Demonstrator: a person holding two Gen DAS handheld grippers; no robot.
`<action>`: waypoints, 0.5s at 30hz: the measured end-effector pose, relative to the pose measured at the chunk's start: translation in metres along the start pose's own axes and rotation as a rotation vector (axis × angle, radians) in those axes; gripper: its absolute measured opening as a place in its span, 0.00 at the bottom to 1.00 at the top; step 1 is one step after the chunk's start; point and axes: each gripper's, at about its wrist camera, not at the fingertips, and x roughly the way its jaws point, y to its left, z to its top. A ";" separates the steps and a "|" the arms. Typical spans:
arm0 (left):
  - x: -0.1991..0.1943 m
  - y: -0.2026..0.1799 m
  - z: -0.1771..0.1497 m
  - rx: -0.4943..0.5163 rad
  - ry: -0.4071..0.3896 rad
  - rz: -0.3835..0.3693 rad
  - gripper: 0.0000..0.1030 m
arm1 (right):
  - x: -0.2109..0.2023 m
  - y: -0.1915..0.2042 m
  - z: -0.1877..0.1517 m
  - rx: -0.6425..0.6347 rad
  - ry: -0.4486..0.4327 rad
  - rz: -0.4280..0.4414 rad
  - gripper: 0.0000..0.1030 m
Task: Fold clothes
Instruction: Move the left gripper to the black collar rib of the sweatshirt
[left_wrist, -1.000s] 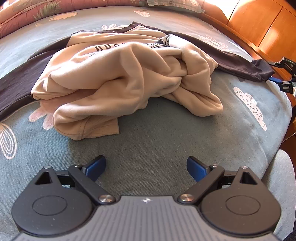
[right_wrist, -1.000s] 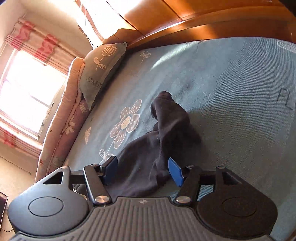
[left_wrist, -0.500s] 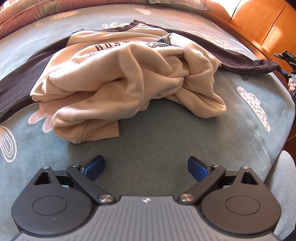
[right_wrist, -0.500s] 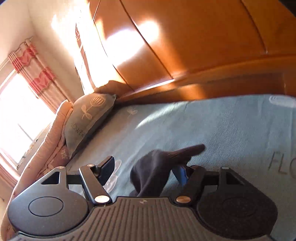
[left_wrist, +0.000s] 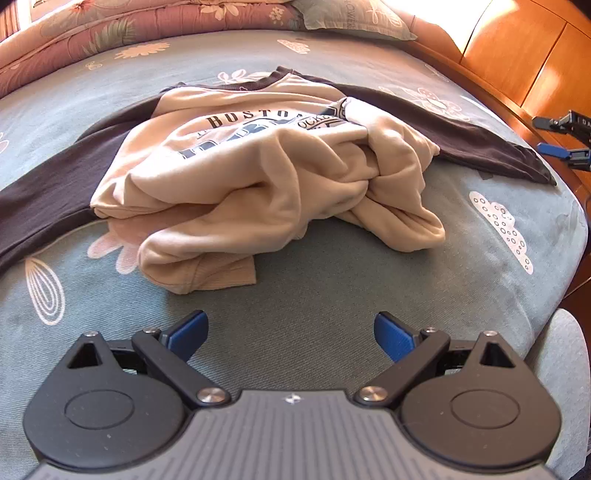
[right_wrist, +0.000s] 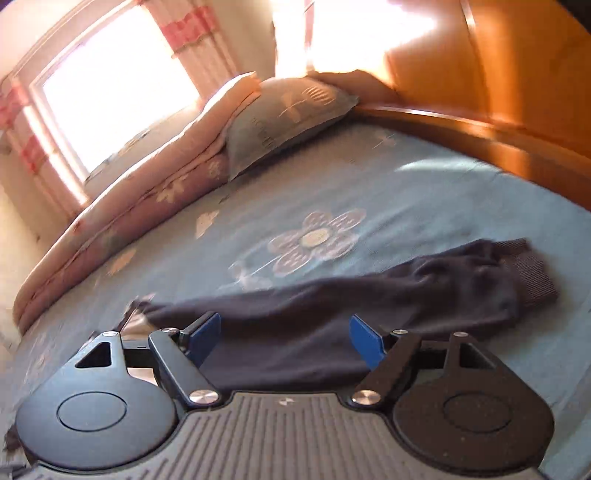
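Opening right tool (right_wrist: 284, 332) hovers above dark sleeve (right_wrist: 406, 291).

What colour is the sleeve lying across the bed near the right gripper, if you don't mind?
Dark navy, almost black; the sleeve shows best in the right wrist view.

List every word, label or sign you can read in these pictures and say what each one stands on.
"BUSTO", then cut off by a fold: dark arched letters on the crumpled beige sweatshirt with dark sleeves.
"OCKE", partial: curved letters on the same sweatshirt's print, by the bunched fold.
Lettering on the grey-green flowered pillow at the head of the bed: too small in the left wrist view, blurred in the right wrist view.
White characters on the right gripper: too small to read.
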 end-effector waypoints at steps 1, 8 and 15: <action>-0.004 0.001 -0.001 -0.004 -0.009 0.005 0.93 | 0.010 0.023 -0.011 -0.049 0.055 0.039 0.80; -0.027 0.015 -0.011 -0.020 -0.048 0.005 0.93 | 0.062 0.180 -0.099 -0.483 0.279 0.168 0.80; -0.048 0.054 0.005 -0.027 -0.082 -0.038 0.82 | 0.067 0.199 -0.081 -0.540 0.274 0.177 0.80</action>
